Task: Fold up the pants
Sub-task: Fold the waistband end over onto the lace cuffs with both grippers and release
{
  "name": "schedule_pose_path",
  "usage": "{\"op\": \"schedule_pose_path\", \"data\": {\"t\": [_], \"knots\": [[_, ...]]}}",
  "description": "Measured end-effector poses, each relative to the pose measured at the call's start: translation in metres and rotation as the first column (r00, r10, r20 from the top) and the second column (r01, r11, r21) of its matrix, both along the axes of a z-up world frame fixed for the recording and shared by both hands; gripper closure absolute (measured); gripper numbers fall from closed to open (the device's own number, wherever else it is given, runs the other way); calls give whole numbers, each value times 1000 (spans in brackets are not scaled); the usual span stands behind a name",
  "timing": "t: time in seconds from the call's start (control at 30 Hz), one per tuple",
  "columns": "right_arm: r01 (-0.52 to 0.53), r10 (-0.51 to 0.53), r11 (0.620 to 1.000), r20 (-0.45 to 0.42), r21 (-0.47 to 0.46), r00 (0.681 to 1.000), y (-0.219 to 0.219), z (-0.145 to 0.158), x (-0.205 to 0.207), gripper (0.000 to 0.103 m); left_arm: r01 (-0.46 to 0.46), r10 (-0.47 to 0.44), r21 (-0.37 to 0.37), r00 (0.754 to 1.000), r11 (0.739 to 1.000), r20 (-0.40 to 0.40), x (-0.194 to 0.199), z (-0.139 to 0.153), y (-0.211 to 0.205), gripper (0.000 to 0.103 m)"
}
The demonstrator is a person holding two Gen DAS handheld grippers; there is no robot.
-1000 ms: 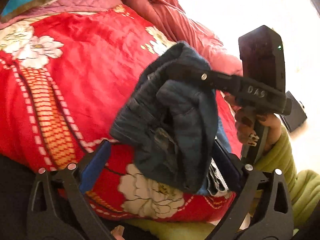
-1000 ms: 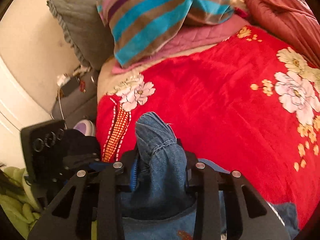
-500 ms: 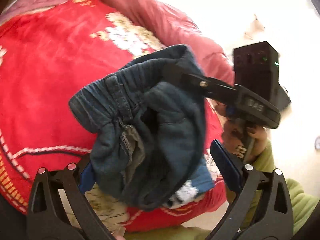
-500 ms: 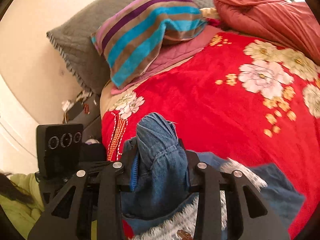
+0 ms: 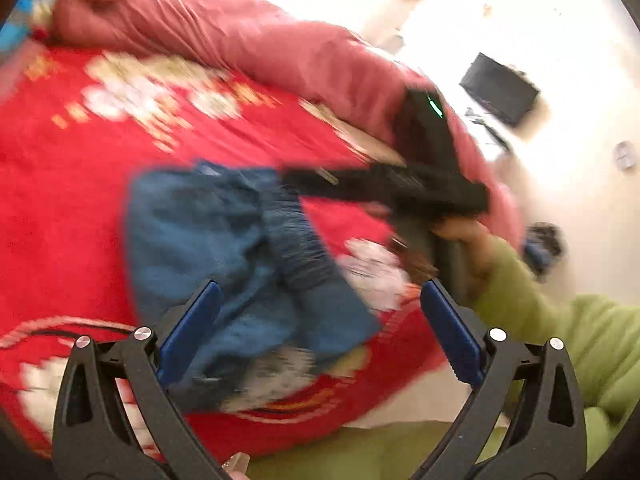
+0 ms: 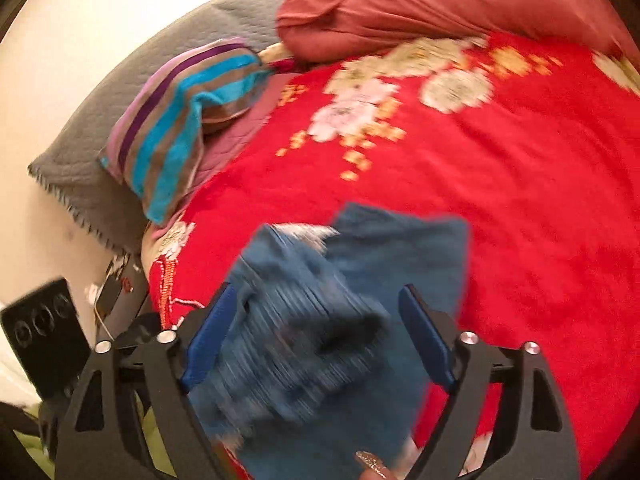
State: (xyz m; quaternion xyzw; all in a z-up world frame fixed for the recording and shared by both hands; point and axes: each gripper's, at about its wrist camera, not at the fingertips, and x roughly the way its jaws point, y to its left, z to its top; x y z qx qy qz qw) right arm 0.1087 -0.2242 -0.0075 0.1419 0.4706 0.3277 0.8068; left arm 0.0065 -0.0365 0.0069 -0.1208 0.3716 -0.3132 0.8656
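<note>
The pants [image 6: 320,344], blue denim and blurred, lie bunched on the red flowered blanket [image 6: 520,200], and everything else is placed from them. Nearest, the right gripper [image 6: 316,336] has its blue pads on either side of the bunched cloth; its jaws are opening, the denim sits between them, and the pads do not press on it. A fingertip with a glittery nail [image 6: 370,462] shows at the near edge of the pants.

In the left wrist view the left gripper [image 5: 316,320] stands wide open just over the near edge of the pants [image 5: 224,264], gripping nothing. The right gripper [image 5: 384,188] reaches in from the right, its tip at the upper right corner of the denim, held by a hand [image 5: 464,248] in a green sleeve [image 5: 560,340].

Beyond the pants to the left lies a striped towel [image 6: 180,124] on a grey pillow [image 6: 100,152]. Farther back, a rust-coloured quilt [image 6: 440,4] is rolled along the far edge of the blanket. On the pale floor past it sits a dark box [image 5: 500,88].
</note>
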Motion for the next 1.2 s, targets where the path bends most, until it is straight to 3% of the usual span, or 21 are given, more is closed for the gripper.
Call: {"op": "schedule_pose_path", "data": {"t": [0.13,0.17,0.27,0.33,0.37,0.4,0.47,0.53,0.63,0.7,0.8,1.0,1.2], "knots": [[-6,6,1000,-26,27,1000,3,-8,-5,11,-154,151,134,988,979,33,8,-1,14,10],[-7,8,999,-36,31,999,6,-9,-4,5,-171,170,152,985,973,23,9,-3,15,10],[-36,38,999,-41,37,998,22,-10,-2,6,-184,192,193,981,964,-25,22,-21,12,20],[-56,56,998,-18,-12,998,33,-7,-5,30,-169,188,247,980,954,-57,33,-36,6,26],[-73,73,997,-6,-21,997,36,-4,-6,55,-149,177,271,981,951,-82,35,-45,0,26],[-88,88,996,10,-8,996,36,2,-10,62,-142,172,282,981,949,-86,29,-44,3,26],[-91,91,996,56,-14,994,30,14,-18,65,-132,160,296,985,946,-71,26,-43,-1,26],[-72,75,997,79,-35,994,22,18,-20,65,-125,148,283,987,951,-61,24,-42,-2,26],[-38,42,994,35,-99,999,14,0,-11,64,-107,132,289,989,951,-68,24,-46,-6,26],[-29,30,993,5,-118,1000,13,-15,-9,55,-103,129,301,989,948,-68,23,-47,-8,26],[-15,14,995,-10,-103,1000,10,-22,-10,50,-110,135,299,989,948,-66,20,-45,-7,25],[22,-19,993,29,-117,999,4,-7,-16,29,-126,148,300,988,945,-49,14,-39,-7,22],[61,-55,992,55,-110,997,-10,6,-26,22,-145,162,298,986,943,-31,10,-32,-6,19]]}}
